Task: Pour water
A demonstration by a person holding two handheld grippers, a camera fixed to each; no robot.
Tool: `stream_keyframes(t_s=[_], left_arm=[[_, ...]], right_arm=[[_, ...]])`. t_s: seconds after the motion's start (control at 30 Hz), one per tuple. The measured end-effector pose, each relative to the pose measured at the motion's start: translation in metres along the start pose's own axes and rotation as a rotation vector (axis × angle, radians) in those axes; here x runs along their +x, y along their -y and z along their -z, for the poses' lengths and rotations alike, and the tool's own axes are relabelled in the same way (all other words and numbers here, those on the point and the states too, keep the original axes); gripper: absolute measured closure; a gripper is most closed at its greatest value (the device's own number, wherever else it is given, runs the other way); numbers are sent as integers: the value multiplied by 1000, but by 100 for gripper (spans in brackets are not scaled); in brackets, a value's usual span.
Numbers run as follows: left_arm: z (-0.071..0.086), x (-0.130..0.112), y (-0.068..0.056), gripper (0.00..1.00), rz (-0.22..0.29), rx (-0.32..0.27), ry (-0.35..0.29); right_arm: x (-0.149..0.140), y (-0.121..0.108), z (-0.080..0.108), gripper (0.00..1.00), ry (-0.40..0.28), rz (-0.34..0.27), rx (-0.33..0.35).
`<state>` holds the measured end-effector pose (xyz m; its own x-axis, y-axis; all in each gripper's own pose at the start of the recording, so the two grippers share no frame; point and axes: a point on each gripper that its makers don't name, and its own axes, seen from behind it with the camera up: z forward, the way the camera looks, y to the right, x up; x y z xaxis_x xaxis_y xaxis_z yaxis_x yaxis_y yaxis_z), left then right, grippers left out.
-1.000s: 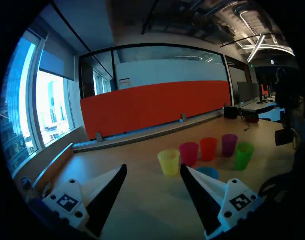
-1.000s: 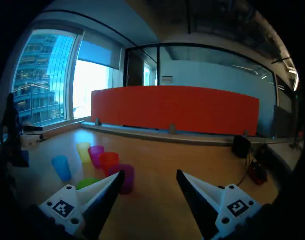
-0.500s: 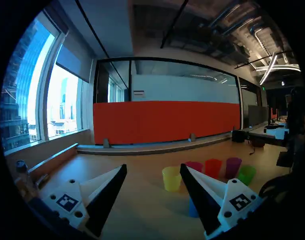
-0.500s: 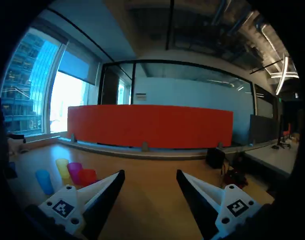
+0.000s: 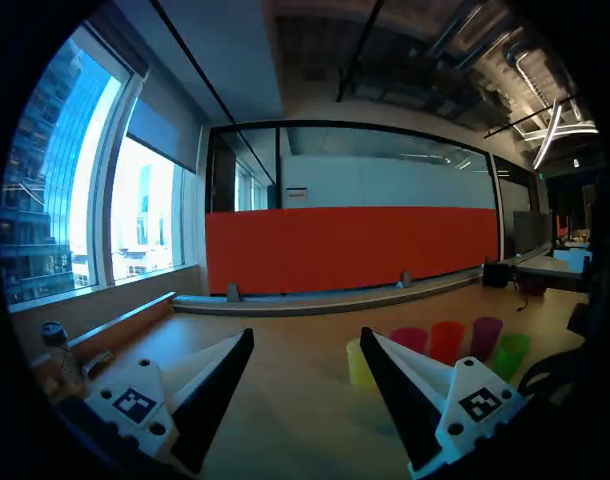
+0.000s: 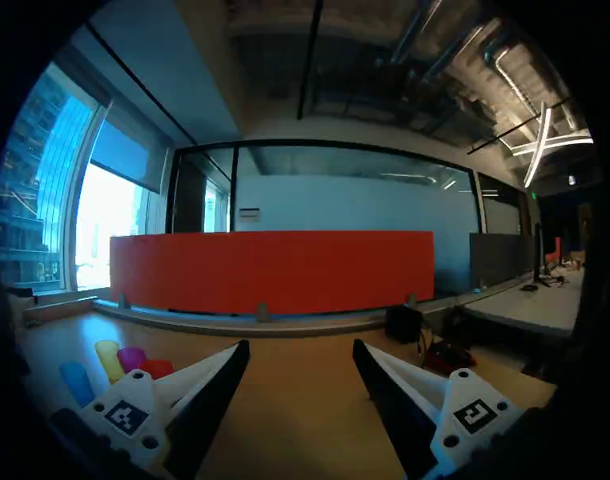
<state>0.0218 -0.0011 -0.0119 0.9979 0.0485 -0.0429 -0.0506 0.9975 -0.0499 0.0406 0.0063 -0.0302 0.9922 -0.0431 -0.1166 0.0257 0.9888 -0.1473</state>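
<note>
In the left gripper view my left gripper (image 5: 307,336) is open, nothing between its fingers. Behind its right finger stands a row of plastic cups on the wooden table: yellow cup (image 5: 356,364), pink cup (image 5: 411,339), red cup (image 5: 447,340), purple cup (image 5: 486,336), green cup (image 5: 510,354). In the right gripper view my right gripper (image 6: 299,346) is open and holds nothing. At its lower left stand a blue cup (image 6: 75,382), a yellow cup (image 6: 109,360), a pink cup (image 6: 132,358) and a red cup (image 6: 156,368), partly hidden by the left finger.
The wooden table (image 5: 305,400) runs back to an orange divider panel (image 5: 349,248). Tall windows (image 5: 65,208) are at the left. A small dark object (image 5: 53,334) sits on the ledge at left. A black box (image 6: 403,323) and cables lie at the table's far right.
Both grippers have tilted up and sunk lower, so the cups slid down in both views. The blue cup has gone out of sight behind my left gripper's right finger. Both stay open.
</note>
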Motion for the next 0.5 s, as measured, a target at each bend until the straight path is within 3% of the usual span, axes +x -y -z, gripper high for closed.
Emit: stream_keyframes(t_s=[0.5], left_arm=[[2, 0, -6, 1, -36, 45, -42]], right_arm=[[4, -14, 6, 0, 8, -1, -50]])
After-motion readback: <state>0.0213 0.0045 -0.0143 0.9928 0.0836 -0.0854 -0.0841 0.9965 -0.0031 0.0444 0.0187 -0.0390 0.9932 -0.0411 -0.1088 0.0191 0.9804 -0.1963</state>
